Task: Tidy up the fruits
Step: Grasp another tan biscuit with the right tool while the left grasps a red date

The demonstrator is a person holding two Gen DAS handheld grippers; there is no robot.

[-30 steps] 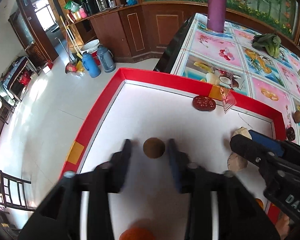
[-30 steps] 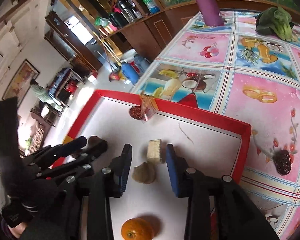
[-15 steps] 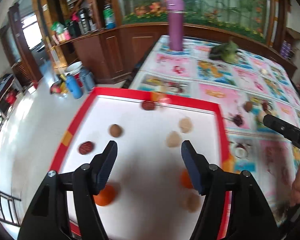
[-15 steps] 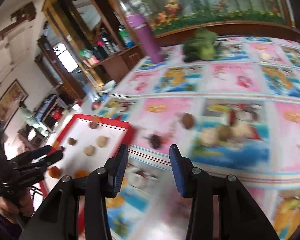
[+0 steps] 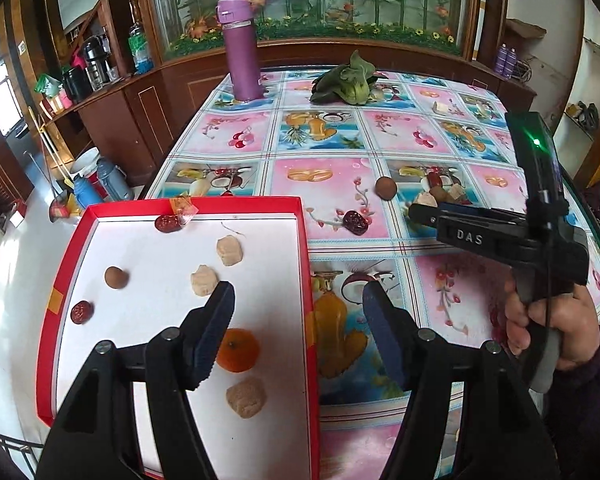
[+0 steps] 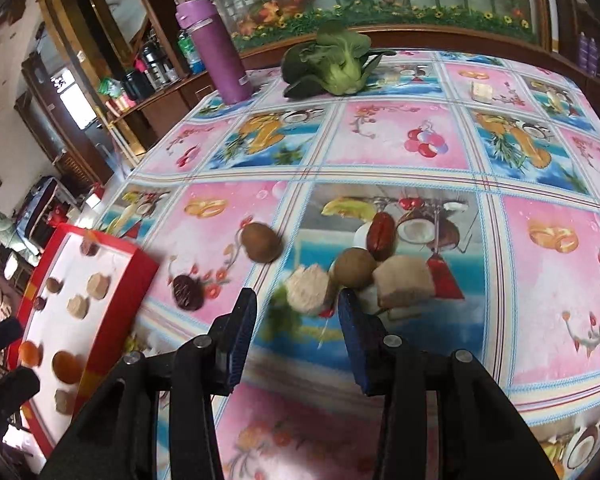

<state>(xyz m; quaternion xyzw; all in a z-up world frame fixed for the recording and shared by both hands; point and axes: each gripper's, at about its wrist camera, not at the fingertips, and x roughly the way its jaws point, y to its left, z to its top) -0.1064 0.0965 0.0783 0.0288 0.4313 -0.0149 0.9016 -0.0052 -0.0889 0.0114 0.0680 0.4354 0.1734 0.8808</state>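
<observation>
Fruits lie in the red tray (image 5: 305, 280): an orange (image 5: 238, 350) at 6 o'clock, pale lumps, perhaps peeled pieces (image 5: 229, 251), toward 12. Loose fruit (image 6: 352, 267) sits on the desk (image 6: 380, 152) before the right gripper (image 6: 296, 318). The left gripper (image 5: 300, 308) hangs over the tray's rim; both have jaws spread, empty.

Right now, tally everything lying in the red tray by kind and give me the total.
Dark red dates: 2
Brown round fruit: 1
Beige lumps: 3
Oranges: 2
Total: 8
</observation>
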